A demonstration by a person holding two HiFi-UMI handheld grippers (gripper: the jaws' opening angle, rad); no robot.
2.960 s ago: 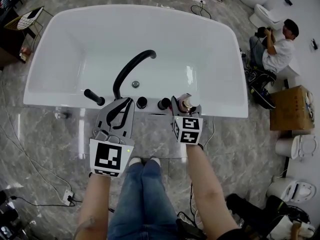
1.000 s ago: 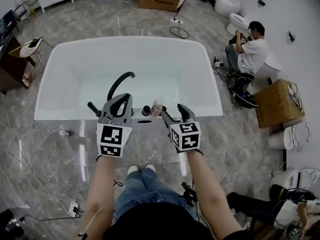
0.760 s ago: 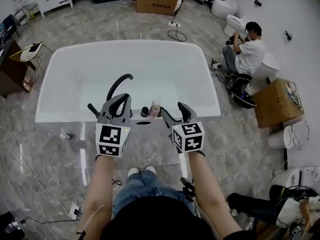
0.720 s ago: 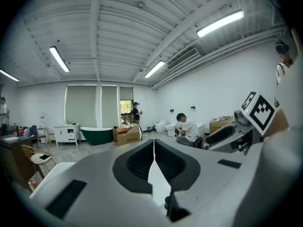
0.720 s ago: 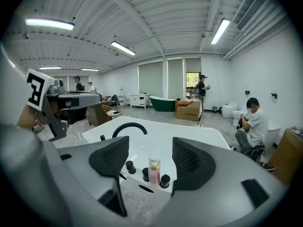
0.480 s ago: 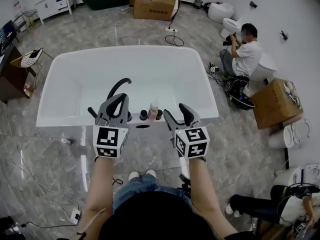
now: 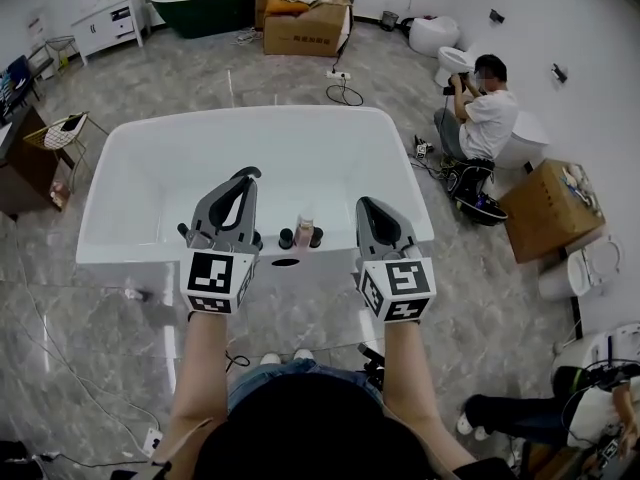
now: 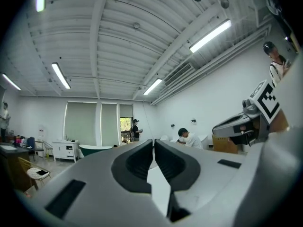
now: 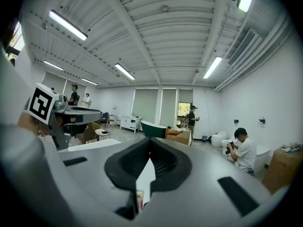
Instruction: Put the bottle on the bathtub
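A small pale bottle point(image 7: 304, 230) with a light cap stands upright on the near rim of the white bathtub point(image 7: 110, 251), between two black knobs point(image 7: 286, 238). A black curved faucet point(image 7: 243, 176) rises just to its left. My left gripper point(image 7: 247, 181) is shut and empty, raised over the rim beside the faucet. My right gripper point(image 7: 364, 206) is shut and empty too, to the right of the bottle and apart from it. In the left gripper view the left gripper point(image 8: 154, 142) points up at the room. Low in the right gripper view, the bottle point(image 9: 139, 198) peeks through below the right gripper point(image 9: 150, 140).
A person point(image 7: 488, 116) sits on the floor at the right, near a cardboard box point(image 7: 548, 208) and toilets point(image 7: 588, 268). Another box point(image 7: 300, 13), a dark green tub point(image 7: 205, 3) and a white cabinet point(image 7: 115, 18) stand at the back. A chair point(image 7: 60, 128) is at the left.
The right gripper let go of the bottle, drew back to the right and closed its jaws. The bottle stays on the rim. My view has pulled back and tilted up.
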